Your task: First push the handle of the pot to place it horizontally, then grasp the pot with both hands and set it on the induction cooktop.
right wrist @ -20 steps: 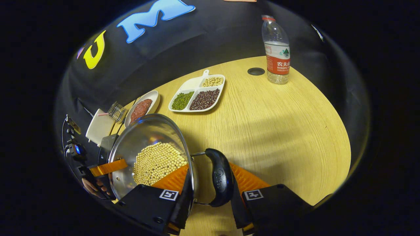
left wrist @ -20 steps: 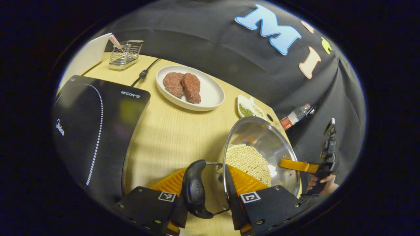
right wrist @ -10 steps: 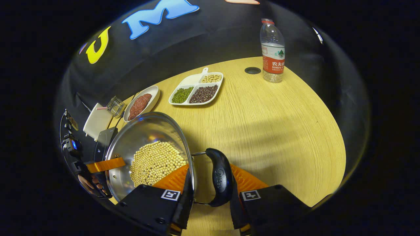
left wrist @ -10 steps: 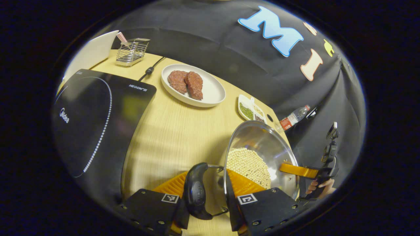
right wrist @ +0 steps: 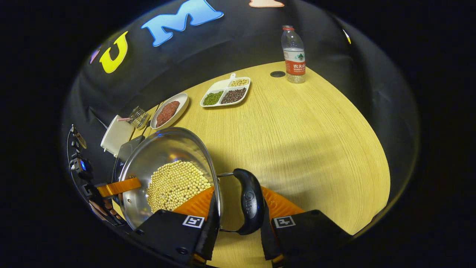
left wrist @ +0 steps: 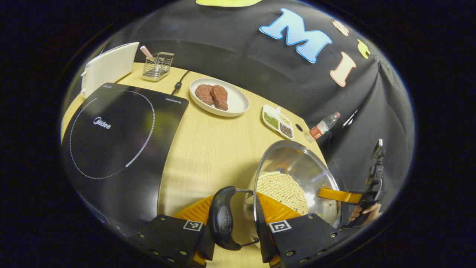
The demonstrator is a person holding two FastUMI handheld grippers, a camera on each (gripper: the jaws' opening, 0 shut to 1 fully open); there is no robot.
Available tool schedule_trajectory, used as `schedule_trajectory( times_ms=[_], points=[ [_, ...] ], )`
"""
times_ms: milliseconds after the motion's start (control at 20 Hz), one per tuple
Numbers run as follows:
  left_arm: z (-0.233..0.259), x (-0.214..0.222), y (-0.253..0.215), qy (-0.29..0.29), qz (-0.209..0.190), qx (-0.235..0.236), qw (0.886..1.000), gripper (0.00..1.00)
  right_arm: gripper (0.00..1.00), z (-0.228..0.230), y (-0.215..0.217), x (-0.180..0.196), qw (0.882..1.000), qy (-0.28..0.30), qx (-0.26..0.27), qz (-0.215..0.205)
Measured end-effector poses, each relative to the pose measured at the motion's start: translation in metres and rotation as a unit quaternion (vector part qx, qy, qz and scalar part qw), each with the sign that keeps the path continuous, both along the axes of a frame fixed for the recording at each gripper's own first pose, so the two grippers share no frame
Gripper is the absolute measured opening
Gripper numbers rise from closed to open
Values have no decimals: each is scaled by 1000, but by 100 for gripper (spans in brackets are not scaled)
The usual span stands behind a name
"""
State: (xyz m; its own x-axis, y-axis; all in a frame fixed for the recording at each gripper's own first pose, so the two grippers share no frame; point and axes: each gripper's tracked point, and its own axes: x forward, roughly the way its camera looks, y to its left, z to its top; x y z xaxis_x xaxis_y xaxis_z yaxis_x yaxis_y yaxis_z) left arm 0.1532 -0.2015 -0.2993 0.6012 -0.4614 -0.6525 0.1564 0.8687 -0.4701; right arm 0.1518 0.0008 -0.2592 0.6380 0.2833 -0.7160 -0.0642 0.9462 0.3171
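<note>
- Left gripper view: the induction cooktop (left wrist: 115, 137) lies flat on the bench (left wrist: 215, 145) at the left of the frame.
- A plate (left wrist: 234, 102) with two meat patties (left wrist: 212, 95) sits at the upper middle.
- The pot (left wrist: 297, 178), holding pale beans (left wrist: 282, 190), is at the lower right.
- The left hand-held gripper (left wrist: 238, 227) is clamped over the pot's rim, with the black handle (left wrist: 222, 219) between its fingers.
- Right gripper view: the pot (right wrist: 163, 160) is at the lower left.
- The right hand-held gripper (right wrist: 234, 223) grips the rim there, around the other handle (right wrist: 251, 203).
- A bean tray (right wrist: 225, 93) and a water bottle (right wrist: 293, 56) stand at the top.
</note>
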Motion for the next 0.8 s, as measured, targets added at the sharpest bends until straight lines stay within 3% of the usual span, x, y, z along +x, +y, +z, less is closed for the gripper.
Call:
schedule_trajectory(
  times_ms=[100, 150, 450, 550, 600, 800],
  points=[
    [8, -11, 5, -3, -2, 1, 1000, 49, 53, 6, 3, -16, 1000, 1, 1, -6],
    [12, -17, 8, -4, -4, 2, 1000, 53, 53, 10, 4, -24, 1000, -2, -1, -7],
    [42, -44, 35, -15, -5, -4, 1000, 53, 53, 36, 23, -58, 1000, -13, -4, -5],
    [52, -48, 50, -21, -3, -7, 1000, 53, 53, 43, 36, -64, 1000, -18, -4, -4],
    [56, -48, 58, -24, -2, -7, 1000, 46, 51, 46, 42, -68, 1000, -20, -5, -2],
    [66, -48, 98, -30, 9, -12, 999, 49, 53, 55, 78, -67, 1000, -28, -7, 10]
  ],
)
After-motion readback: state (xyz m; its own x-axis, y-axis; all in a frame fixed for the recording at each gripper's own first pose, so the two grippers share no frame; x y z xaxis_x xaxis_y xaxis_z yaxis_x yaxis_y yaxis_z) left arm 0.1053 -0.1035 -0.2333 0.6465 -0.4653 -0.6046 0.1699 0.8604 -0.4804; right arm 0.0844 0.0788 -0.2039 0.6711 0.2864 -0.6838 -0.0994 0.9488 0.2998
